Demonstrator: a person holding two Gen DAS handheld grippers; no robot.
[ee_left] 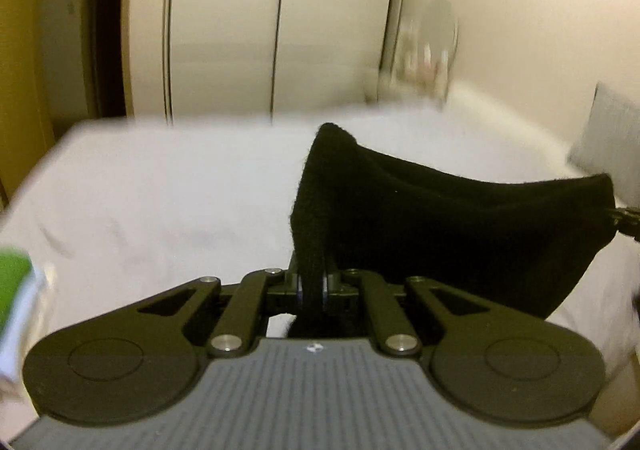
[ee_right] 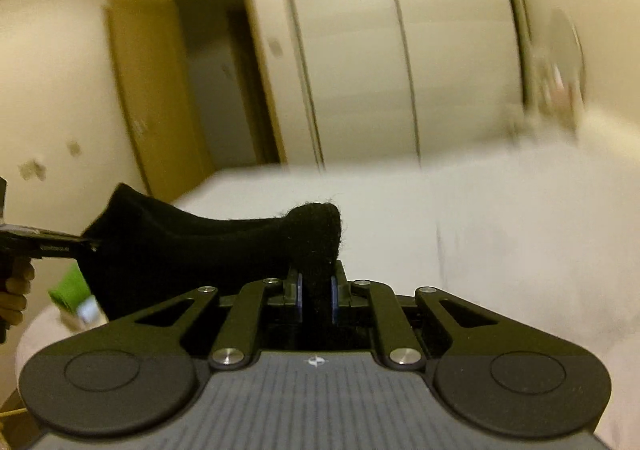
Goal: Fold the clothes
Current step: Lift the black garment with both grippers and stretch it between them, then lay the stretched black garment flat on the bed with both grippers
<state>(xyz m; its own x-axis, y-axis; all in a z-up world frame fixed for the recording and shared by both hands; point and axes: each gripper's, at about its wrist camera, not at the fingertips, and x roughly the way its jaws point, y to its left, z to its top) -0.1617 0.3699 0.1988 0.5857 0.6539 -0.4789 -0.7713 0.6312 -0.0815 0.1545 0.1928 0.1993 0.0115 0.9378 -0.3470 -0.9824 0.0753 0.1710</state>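
While pinched, fuzzy black cloth (ee_left: 440, 217) sags

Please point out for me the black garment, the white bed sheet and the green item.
black garment (ee_left: 460, 226), left wrist view, middle of the hanging cloth.
white bed sheet (ee_left: 160, 201), left wrist view, bare part left of the garment.
green item (ee_right: 70, 290), right wrist view, its green face, lower left.

Each wrist camera looks forward from close behind its jaws, over the bed (ee_left: 140, 189) toward the wardrobe (ee_left: 280, 17); both share the black garment (ee_left: 440, 217).
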